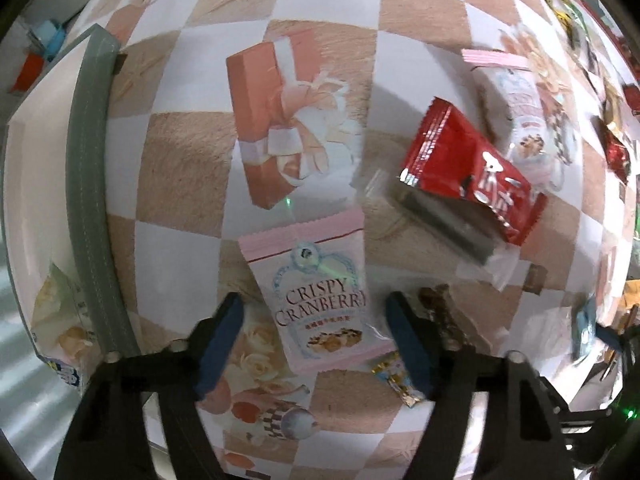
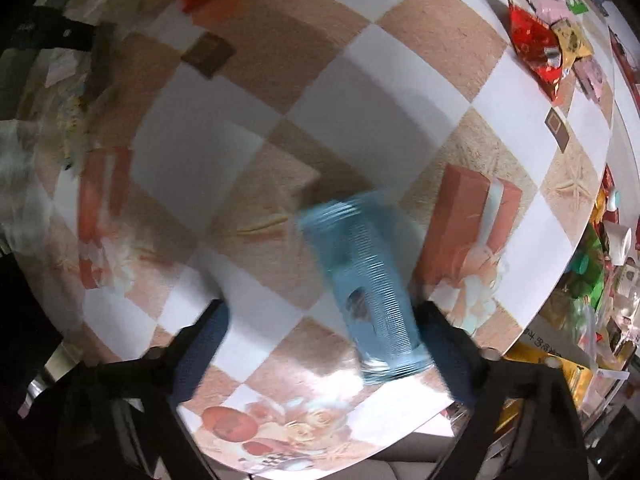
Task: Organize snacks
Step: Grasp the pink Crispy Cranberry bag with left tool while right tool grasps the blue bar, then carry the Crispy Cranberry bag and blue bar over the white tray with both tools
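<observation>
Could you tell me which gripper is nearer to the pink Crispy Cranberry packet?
Left. The left gripper straddles the Crispy Cranberry packet, open; the right gripper is over a blue packet elsewhere.

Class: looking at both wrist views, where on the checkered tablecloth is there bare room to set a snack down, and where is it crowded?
Free: the squares between the grey-rimmed tray and the pink Crispy Cranberry packet, and the cloth left of the blue packet. Crowded: around the red packet and the far pile of wrappers.
</observation>
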Demonstrator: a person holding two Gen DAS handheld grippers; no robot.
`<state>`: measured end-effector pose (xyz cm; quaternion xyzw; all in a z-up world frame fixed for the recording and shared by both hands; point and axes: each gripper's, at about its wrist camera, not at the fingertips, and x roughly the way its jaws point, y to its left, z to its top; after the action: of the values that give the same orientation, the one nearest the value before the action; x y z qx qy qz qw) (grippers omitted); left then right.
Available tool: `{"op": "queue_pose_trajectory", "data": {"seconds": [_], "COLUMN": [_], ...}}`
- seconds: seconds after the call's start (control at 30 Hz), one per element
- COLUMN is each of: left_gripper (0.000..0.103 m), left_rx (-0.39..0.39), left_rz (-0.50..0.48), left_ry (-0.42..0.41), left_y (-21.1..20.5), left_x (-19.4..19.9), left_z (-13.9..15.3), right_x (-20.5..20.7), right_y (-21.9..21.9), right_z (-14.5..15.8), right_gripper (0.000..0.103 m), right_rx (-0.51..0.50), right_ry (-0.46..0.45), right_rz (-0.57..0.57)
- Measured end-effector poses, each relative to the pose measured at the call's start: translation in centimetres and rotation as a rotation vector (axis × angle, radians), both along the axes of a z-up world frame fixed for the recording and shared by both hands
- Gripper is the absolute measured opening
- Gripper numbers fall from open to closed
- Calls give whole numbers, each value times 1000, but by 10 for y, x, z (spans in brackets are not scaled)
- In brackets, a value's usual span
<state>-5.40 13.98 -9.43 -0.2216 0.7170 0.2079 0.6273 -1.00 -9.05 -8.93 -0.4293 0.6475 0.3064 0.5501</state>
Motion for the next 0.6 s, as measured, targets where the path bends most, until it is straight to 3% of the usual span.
{"op": "queue_pose_trajectory", "data": {"seconds": [0.07,0.1,0.13,0.17,0.23,0.47,0.6], "left_gripper": [55,50,49,49,48,48,48], "left_rx": [-27,-26,-19,-7,10,51,48], "left_rz": [-2,-16,-30,-61,-102,-204,-222], "left_ry": [-20,-23,-20,-20,-18,1,5], "left_y": [-2,-3,-8,-11,-14,-14,-12], "left_x": [1,2,2,3,4,-13,-19], "left_z": [1,1,5,6,8,9,10], "right_x": [-4,-5,-5,-4,-4,-11,-17], "right_y": [2,3,4,5,4,-20,-34], "right_z": [6,8,10,12,13,12,14], "right_gripper": [66,52,33,27,27,27,27], "right_rx": [12,18,24,25,44,179,225], "right_ry": [-7,-10,-9,-5,8,204,243], "right_rz": [-22,-42,-67,-95,-182,-581,-720]}}
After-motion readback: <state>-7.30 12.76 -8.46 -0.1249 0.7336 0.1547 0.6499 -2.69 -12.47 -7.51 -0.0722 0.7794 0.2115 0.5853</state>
